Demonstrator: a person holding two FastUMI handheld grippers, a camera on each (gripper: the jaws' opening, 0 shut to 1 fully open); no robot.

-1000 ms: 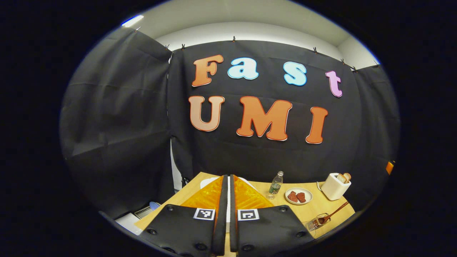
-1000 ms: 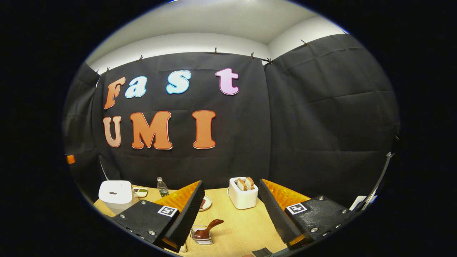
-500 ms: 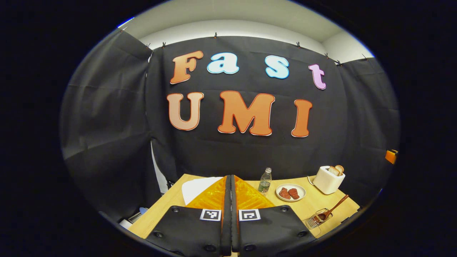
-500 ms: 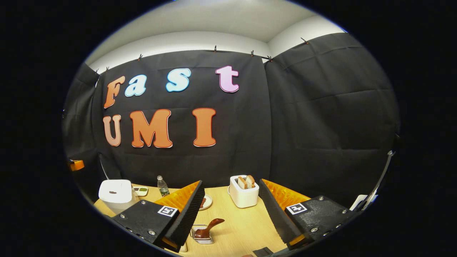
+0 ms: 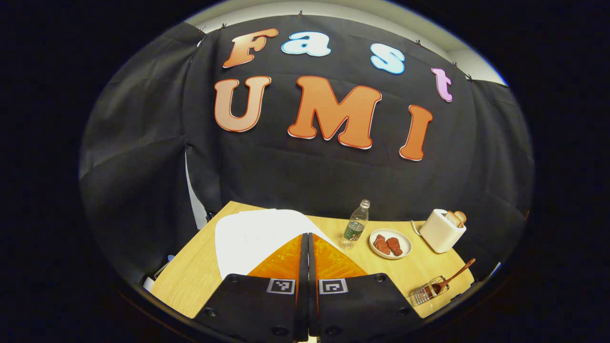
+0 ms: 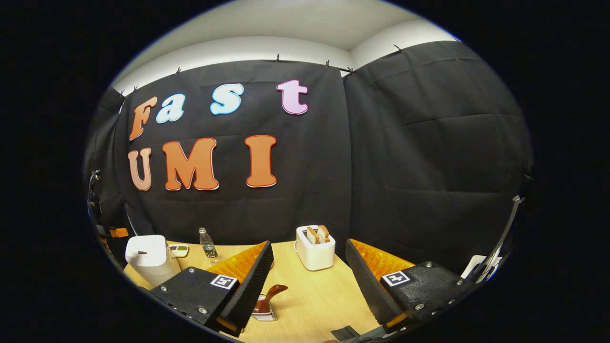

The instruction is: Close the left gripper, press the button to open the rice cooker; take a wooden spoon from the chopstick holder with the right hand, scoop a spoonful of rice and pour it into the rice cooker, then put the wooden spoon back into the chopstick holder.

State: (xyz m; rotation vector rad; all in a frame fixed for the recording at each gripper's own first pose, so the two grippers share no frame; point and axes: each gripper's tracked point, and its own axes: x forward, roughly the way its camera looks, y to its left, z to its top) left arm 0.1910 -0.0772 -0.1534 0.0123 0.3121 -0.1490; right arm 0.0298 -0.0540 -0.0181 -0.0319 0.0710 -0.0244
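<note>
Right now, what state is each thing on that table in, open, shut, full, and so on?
Left tongs: shut, holding nothing.
Right tongs: open, empty.
Rice cooker: lid down.
Toaster: bread slices sticking up.
Wooden spoon: leaning in the chopstick holder.
Bottle: upright, capped.
Plate: holds red pieces.

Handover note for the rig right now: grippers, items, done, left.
Left gripper: shut, empty, over the white rice cooker. Lid down, button not yet pressed.
Right gripper: open, empty, above the table.
Wooden spoon sits in the chopstick holder at the table's near right; in the right gripper view it lies just ahead of the fingers.
Done: left gripper closed.
Left: press button, take spoon, scoop rice, pour into cooker, return spoon.
</note>
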